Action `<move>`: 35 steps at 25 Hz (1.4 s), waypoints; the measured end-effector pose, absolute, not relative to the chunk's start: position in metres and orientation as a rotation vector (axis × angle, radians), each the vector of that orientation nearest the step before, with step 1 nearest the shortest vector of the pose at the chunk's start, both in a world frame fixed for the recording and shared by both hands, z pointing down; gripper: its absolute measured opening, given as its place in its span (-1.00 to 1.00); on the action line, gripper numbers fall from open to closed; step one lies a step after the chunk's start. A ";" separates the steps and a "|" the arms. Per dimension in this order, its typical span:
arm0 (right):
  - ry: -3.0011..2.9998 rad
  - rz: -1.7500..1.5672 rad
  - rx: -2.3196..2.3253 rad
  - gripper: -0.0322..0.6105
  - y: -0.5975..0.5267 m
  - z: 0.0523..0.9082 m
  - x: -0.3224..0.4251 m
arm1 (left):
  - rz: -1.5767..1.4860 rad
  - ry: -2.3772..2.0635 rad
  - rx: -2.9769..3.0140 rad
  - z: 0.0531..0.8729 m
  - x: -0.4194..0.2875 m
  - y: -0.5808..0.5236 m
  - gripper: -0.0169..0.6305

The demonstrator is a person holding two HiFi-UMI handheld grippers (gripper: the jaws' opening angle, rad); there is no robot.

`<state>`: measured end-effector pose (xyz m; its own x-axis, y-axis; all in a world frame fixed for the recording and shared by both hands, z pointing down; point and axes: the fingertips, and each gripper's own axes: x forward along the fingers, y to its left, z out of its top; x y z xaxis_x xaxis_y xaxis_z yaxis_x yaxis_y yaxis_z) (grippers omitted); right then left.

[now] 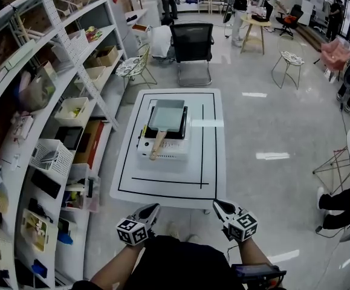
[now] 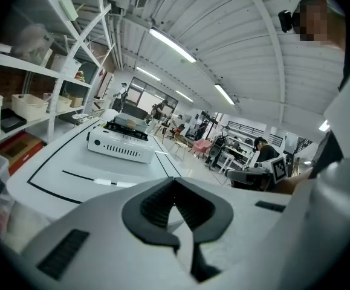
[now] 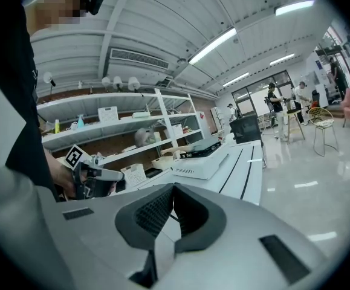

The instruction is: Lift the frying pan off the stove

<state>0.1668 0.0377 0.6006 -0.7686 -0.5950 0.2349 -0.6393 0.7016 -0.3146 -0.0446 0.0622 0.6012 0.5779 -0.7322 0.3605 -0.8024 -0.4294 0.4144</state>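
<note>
While the left gripper (image 1: 152,209) and right gripper (image 1: 218,205) hover short of the table (image 1: 214,174), jaws together, empty, frying pan (image 1: 167,115) sits on stove (image 1: 165,147); any lettering too small to read.

Matt grey frying pan (image 1: 167,116) with wooden handle (image 1: 158,144), glossy floor (image 1: 271,113), smooth white table (image 1: 162,185)

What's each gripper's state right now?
Left gripper: closed, holding nothing.
Right gripper: closed, holding nothing.

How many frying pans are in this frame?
1: a square frying pan sits on the portable stove on the table, wooden handle toward the person. No others visible.
</note>
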 end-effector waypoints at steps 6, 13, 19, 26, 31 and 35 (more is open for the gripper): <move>-2.788 0.568 1.017 -0.82 0.036 0.596 0.164 | 0.174 -1.223 2.232 0.607 -0.051 0.065 -0.92; -2.766 0.581 1.020 -0.82 0.035 0.603 0.160 | 0.179 -1.216 2.239 0.609 -0.055 0.068 -0.92; -2.749 0.589 1.027 -0.82 0.029 0.605 0.154 | 0.187 -1.205 2.241 0.616 -0.061 0.057 -0.92; -2.718 0.576 1.038 -0.82 0.010 0.606 0.149 | 0.152 -1.165 2.261 0.616 -0.060 0.030 -0.92; -2.717 0.557 1.016 -0.82 -0.010 0.599 0.132 | 0.129 -1.179 2.230 0.622 -0.077 0.010 -0.92; -2.702 0.554 0.993 -0.82 -0.025 0.602 0.125 | 0.110 -1.186 2.221 0.623 -0.086 -0.008 -0.92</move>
